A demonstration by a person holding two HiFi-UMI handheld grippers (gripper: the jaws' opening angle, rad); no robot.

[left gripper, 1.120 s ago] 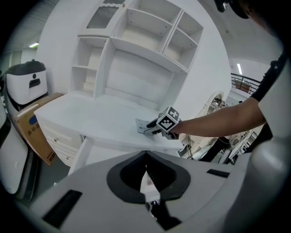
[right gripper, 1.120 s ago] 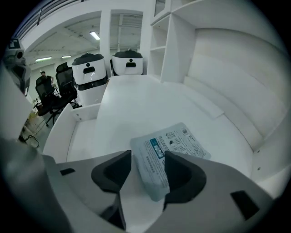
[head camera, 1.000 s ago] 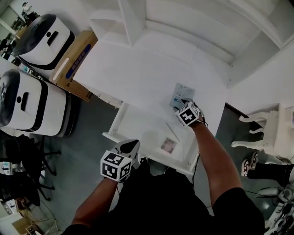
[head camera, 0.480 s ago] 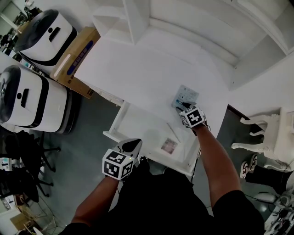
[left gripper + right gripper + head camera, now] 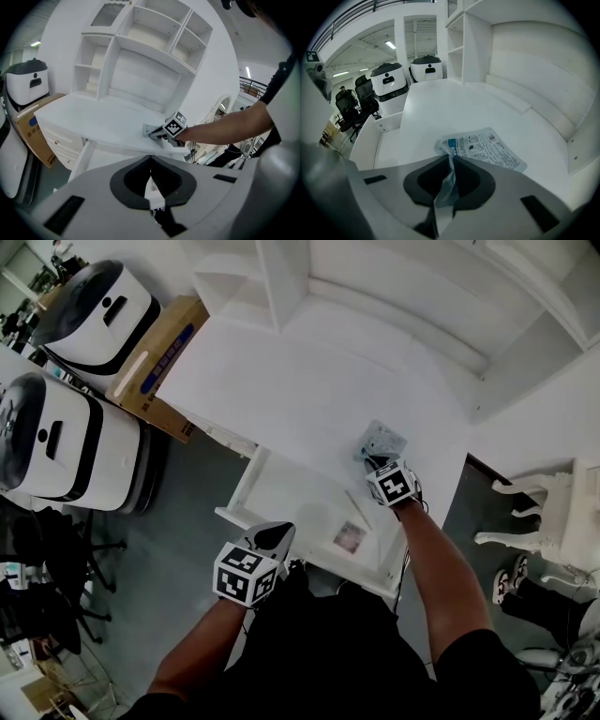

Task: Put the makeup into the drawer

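The makeup, a flat pale-blue printed sachet [image 5: 384, 439] [image 5: 487, 149], lies on the white desk top [image 5: 309, 395] near its right end. My right gripper [image 5: 374, 461] [image 5: 451, 158] has just been closing and is now shut on the sachet's near corner, which crumples up between the pads. The white drawer [image 5: 286, 491] stands pulled out below the desk's front edge. A small printed pack [image 5: 349, 537] and a thin stick [image 5: 355, 508] lie inside it. My left gripper [image 5: 273, 535] [image 5: 150, 162] hangs at the drawer's front edge, its tips together with nothing seen held.
Two white-and-black machines [image 5: 52, 442] [image 5: 98, 306] and a cardboard box [image 5: 157, 354] stand left of the desk. A white shelf unit [image 5: 140, 37] rises at the desk's back. A white chair [image 5: 548, 512] is on the right. The desk's right wall [image 5: 525, 418] is close to the sachet.
The right gripper's jaws have shut on the sachet's near corner, and that edge has lifted and shifted slightly. The left gripper has stayed where it was.
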